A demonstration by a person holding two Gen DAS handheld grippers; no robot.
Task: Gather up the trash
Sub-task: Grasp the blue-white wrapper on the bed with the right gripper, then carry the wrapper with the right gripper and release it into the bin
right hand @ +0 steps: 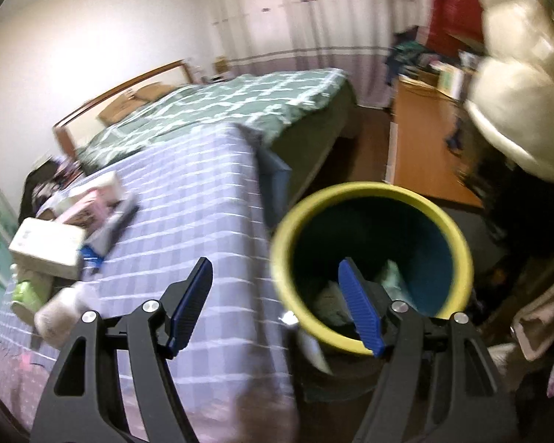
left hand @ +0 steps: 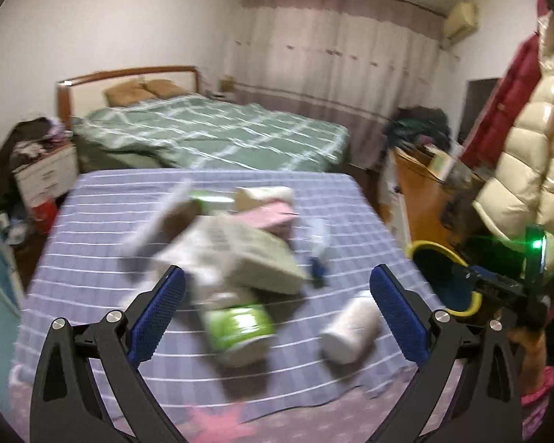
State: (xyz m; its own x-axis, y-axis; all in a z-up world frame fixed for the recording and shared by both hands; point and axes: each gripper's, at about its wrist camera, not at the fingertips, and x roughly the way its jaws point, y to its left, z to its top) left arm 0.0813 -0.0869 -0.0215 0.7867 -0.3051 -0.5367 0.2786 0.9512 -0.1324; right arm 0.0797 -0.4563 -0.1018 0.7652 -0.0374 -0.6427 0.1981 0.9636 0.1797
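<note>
Blurred trash pile (left hand: 236, 236), bin (right hand: 369, 199) contents unclear

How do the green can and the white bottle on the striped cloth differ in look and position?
The green can has a bright green label; the white bottle is plain white. The can lies against the trash pile; the bottle lies apart, to its right. Both lie tipped over on the cloth.

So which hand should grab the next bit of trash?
Probably left: its hand-held gripper is open and empty, facing the green cup. The right hand-held gripper faces the bin.
</note>
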